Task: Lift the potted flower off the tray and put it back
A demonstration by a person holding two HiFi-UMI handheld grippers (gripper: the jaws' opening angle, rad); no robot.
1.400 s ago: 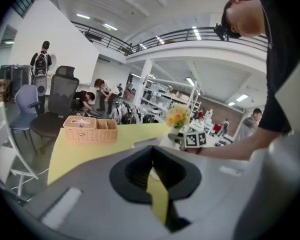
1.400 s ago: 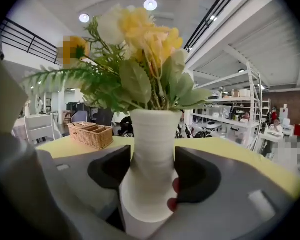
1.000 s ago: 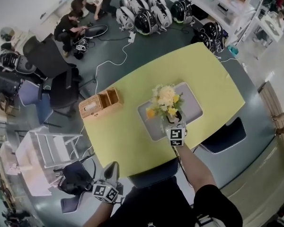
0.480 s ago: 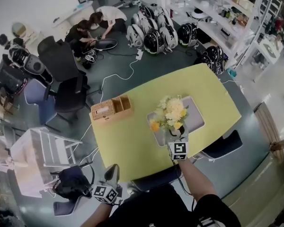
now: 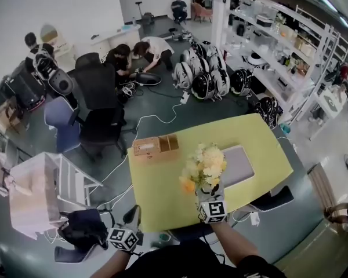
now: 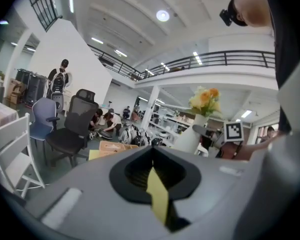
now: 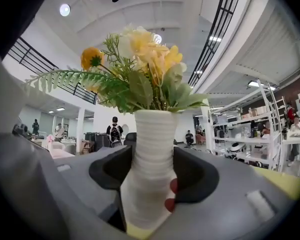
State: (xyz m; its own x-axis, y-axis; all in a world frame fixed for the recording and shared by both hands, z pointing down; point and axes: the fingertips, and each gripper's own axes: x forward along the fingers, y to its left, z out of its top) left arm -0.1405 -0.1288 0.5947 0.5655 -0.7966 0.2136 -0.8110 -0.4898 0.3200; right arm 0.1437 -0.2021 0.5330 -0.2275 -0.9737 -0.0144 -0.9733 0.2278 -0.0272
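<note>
The potted flower [image 5: 204, 169], yellow and cream blooms in a white ribbed pot [image 7: 151, 169], hangs in the air above the near edge of the yellow table [image 5: 156, 184]. My right gripper [image 5: 209, 196] is shut on the pot, whose waist the black pads squeeze from both sides in the right gripper view [image 7: 151, 176]. The grey tray [image 5: 242, 165] lies bare on the table beyond and right of the blooms. My left gripper [image 5: 133, 214] hovers off the table's near left corner with its jaws together and nothing in them [image 6: 152, 176]. It sees the lifted flower [image 6: 205, 100] to its right.
A wooden box [image 5: 155, 146] stands on the table's far left corner. Black office chairs [image 5: 101, 106], a white folding chair [image 5: 58, 184], cables and several helmets [image 5: 206, 77] lie on the floor around. People crouch at the back [image 5: 133, 57]. Shelving [image 5: 290, 57] runs along the right.
The right gripper has carried the potted flower up and off the tray, toward the table's near edge. The left gripper has risen a little. The head view now looks farther across the room.
</note>
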